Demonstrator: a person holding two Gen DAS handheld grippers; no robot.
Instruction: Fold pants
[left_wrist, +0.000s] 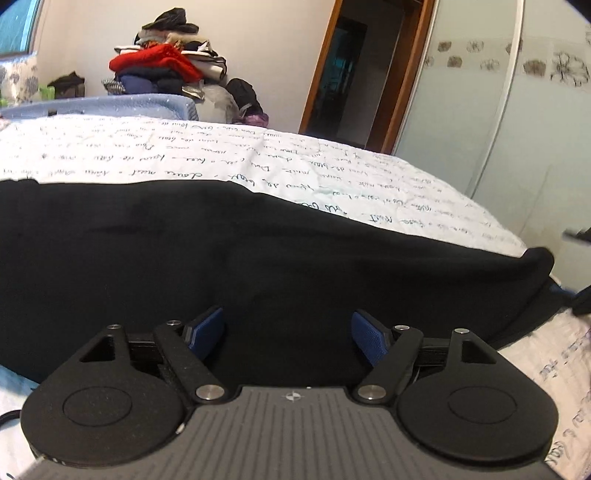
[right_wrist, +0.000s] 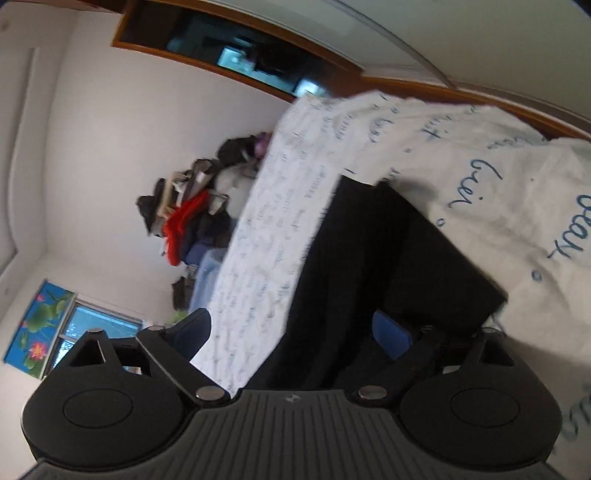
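The black pants (left_wrist: 258, 258) lie spread on a bed, on a white bedspread (left_wrist: 147, 147) printed with lines of dark handwriting. In the left wrist view the garment forms a broad dark band whose long axis runs across the picture from the left edge to the right, where its end curls up in a rounded lip at the edge of the bed. The left gripper (left_wrist: 288, 334) sits low over the near part of the cloth with its blue pads (left_wrist: 207, 330) spread wide apart; the dark fabric shows in the gap between them, and neither pad presses on it. The right wrist view is rolled on its side and blurred, so detail there is uncertain, but the pants (right_wrist: 369, 277) appear as a dark strip running lengthwise from the camera toward a squared end farther up the bedspread (right_wrist: 480, 177), apparently with one layer lying over another. The right gripper (right_wrist: 295, 332) also has its jaws spread wide, one pad over the white cover and the other over the black cloth, gripping nothing. Beyond the bed a pile of clothes (left_wrist: 166, 62) with a red item on top stands against the wall, and a wooden door frame (left_wrist: 317, 74) is to its right.
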